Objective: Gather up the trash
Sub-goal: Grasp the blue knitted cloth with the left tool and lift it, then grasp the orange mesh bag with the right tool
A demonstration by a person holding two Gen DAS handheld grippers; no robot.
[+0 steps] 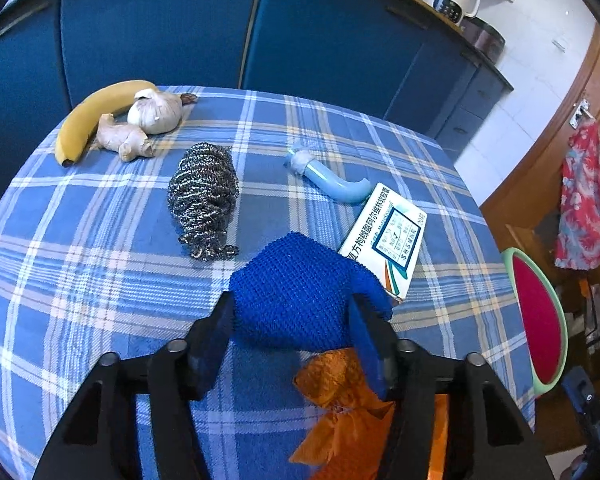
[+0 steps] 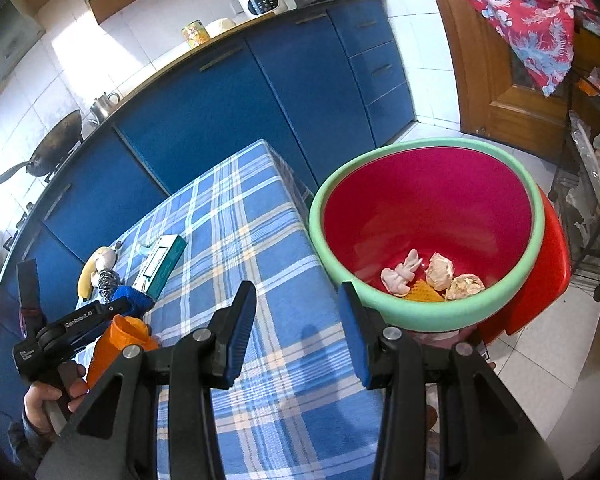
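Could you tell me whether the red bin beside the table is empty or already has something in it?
Not empty: the red bin holds crumpled tissue wads and an orange scrap at its bottom.

Left claw (image 1: 296, 332) low over the table (image 1: 80, 240), both pads pressed against a blue knitted scrubber (image 1: 300, 296) clamped between them. Left hand (image 2: 50, 398) wraps the claw's handle, seen in the right wrist view. Right claw (image 2: 298, 320) spread wide, nothing between its blue pads (image 2: 240, 328), held above the table edge.
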